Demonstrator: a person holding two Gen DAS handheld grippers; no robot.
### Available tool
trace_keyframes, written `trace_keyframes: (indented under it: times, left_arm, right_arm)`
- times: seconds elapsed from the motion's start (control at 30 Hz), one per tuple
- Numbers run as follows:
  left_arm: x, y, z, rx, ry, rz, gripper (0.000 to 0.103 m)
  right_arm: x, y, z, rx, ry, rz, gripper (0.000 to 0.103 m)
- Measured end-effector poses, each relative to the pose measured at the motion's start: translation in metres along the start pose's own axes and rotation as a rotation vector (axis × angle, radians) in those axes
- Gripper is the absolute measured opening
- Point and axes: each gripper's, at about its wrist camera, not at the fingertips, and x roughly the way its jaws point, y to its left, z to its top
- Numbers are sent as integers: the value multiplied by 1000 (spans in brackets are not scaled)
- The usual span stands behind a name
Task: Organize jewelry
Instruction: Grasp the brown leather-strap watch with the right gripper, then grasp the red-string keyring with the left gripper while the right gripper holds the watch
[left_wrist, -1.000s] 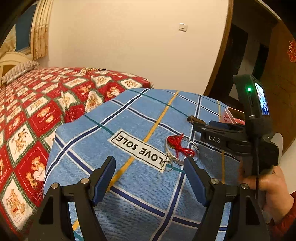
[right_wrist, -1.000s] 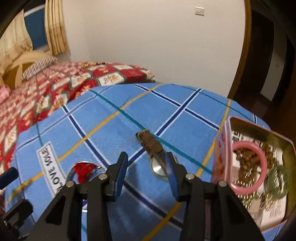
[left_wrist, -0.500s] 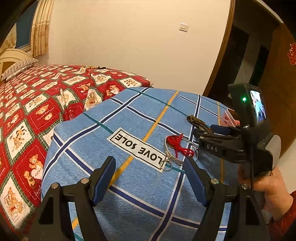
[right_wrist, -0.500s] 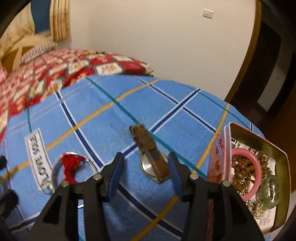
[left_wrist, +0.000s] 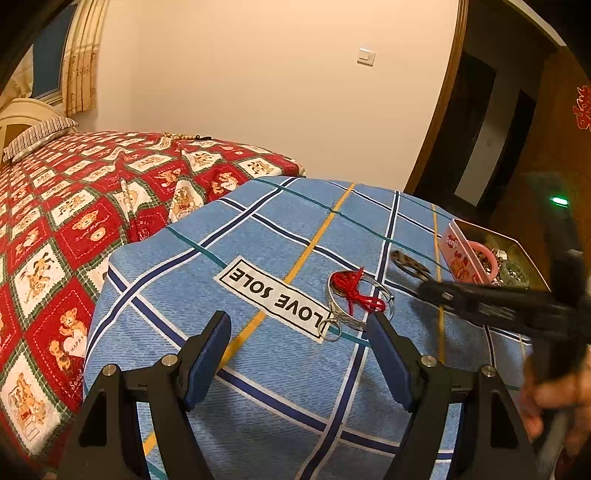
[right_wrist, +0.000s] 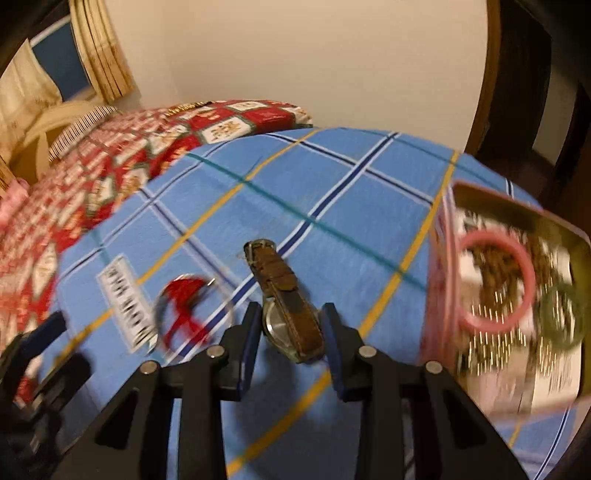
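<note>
Closing around the watch, the right hand-held gripper has it between its jaws beside the tin. Its round case is hard and slippery, its strap bendy, so squeezing the case looks best.

Cloth: blue ground, checked with navy, white, yellow and teal lines; white label with black letters at its centre. Bedspread, at 9 o'clock of the cloth: red and white squares with green borders and brown bears. Watch: brown strap, silver case. Bangle: silver, wound with red cord. Tin, at 3 o'clock: pink outside, gold inside. Ring in the tin: pink.
</note>
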Motion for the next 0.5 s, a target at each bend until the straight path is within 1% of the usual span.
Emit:
trace_keyframes:
  times: [0.13, 0.17, 0.2, 0.27, 0.3, 0.37, 0.43, 0.5]
  left_arm:
    - [0, -3, 0, 17, -4, -2, 76]
    - [-1, -4, -1, 19, -5, 0, 76]
    - [-1, -4, -1, 20, -6, 4, 76]
    - [-2, -5, -1, 21, -7, 7, 76]
    - [-2, -6, -2, 25, -7, 8, 76]
    - [-3, -8, -2, 34, -9, 13, 76]
    - [-3, -10, -2, 45, -11, 16, 76]
    - [-3, -12, -2, 53, -11, 21, 76]
  right_arm:
    - [-29, -7, -22, 80, -2, 104, 36]
    - [-34, -10, -26, 110, 3, 144, 36]
    - [-38, -15, -31, 161, 12, 208, 36]
    - [-40, -26, -42, 267, 46, 324, 36]
    - [-39, -29, -49, 308, 69, 365, 36]
    - [-33, -35, -64, 392, 143, 449, 36]
    - [-27, -37, -79, 444, 198, 502, 36]
    - [-27, -39, -88, 461, 215, 507, 36]
